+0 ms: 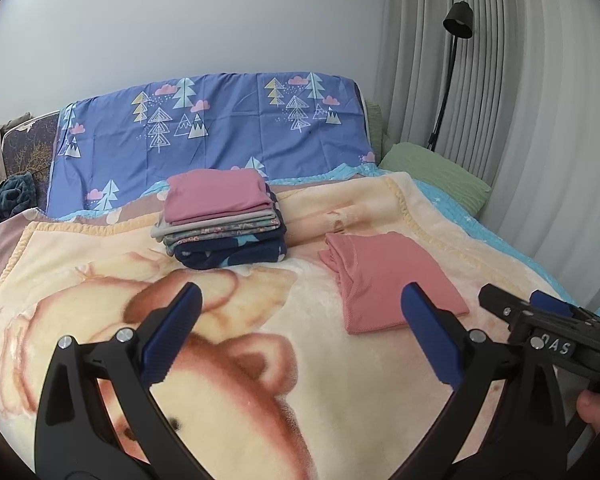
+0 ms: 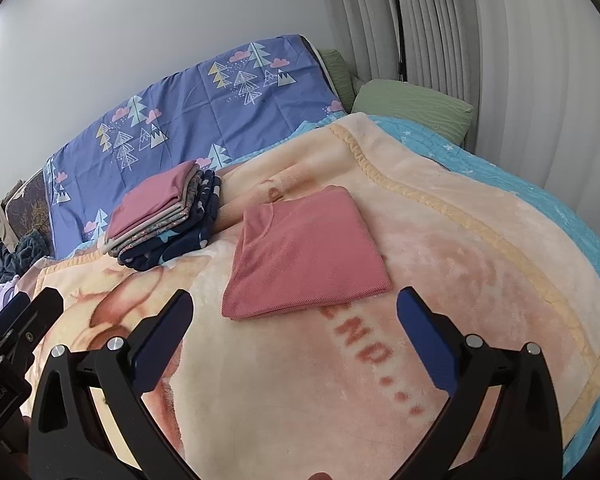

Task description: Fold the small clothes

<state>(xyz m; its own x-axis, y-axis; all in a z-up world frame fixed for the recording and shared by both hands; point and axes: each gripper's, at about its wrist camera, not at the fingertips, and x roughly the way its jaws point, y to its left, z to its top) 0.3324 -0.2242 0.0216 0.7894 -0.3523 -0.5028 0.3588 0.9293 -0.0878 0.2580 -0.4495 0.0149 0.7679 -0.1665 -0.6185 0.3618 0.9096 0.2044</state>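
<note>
A cream blanket (image 2: pixel 440 240) is lying under a folded pink garment (image 2: pixel 306 250), frame centre; left gripper (image 1: pixel 300 320) and right gripper (image 2: pixel 294 316) are gaping apart, holding nothing.

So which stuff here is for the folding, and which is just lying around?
For the folding:
pink shirt, folded
stack of folded clothes
left gripper, open
right gripper, open

Just lying around:
blanket
blue tree sheet
green pillow
lamp
clothes heap
</note>
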